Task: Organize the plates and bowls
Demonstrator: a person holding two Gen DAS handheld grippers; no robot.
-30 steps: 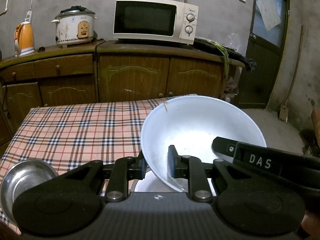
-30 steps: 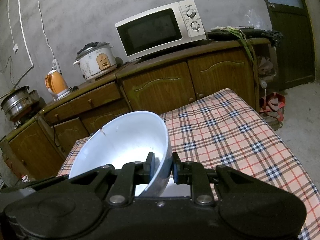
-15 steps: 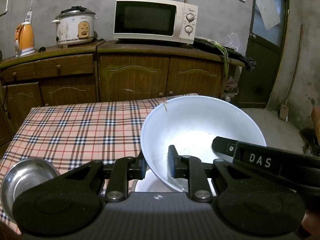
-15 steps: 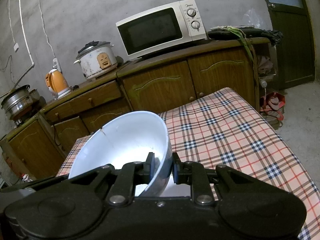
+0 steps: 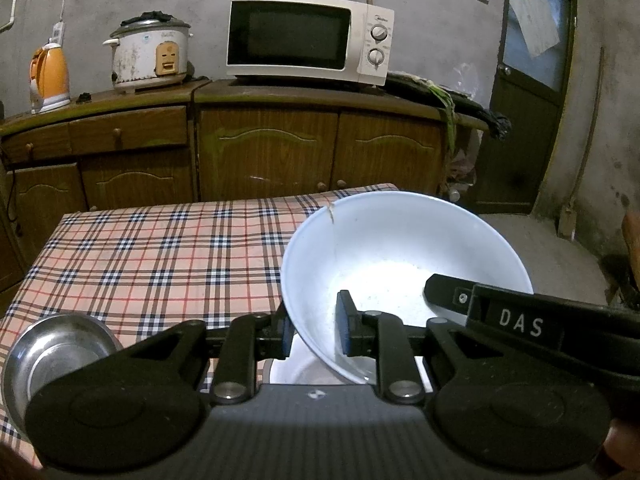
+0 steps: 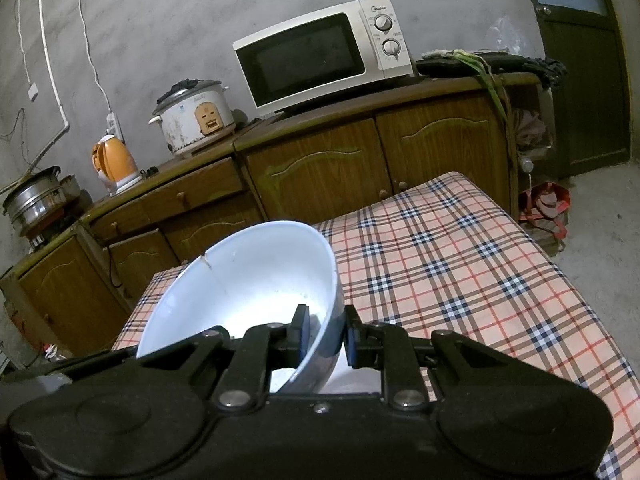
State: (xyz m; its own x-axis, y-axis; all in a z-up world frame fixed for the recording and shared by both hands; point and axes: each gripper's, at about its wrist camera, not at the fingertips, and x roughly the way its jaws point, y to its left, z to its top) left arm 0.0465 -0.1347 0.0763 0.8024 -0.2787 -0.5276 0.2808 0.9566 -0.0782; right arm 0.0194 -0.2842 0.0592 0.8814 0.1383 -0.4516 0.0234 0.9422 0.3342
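While one white bowl is held tilted above the checked surface, its rim is clamped on opposite sides by two grippers: the left gripper and the right gripper. One steel bowl sits at the surface's near left corner. Beneath the held bowl, possibly one white dish is seen.

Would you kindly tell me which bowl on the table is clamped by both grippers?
The large white bowl, pinched at its rim by the left gripper and right gripper. The small steel bowl sits untouched.
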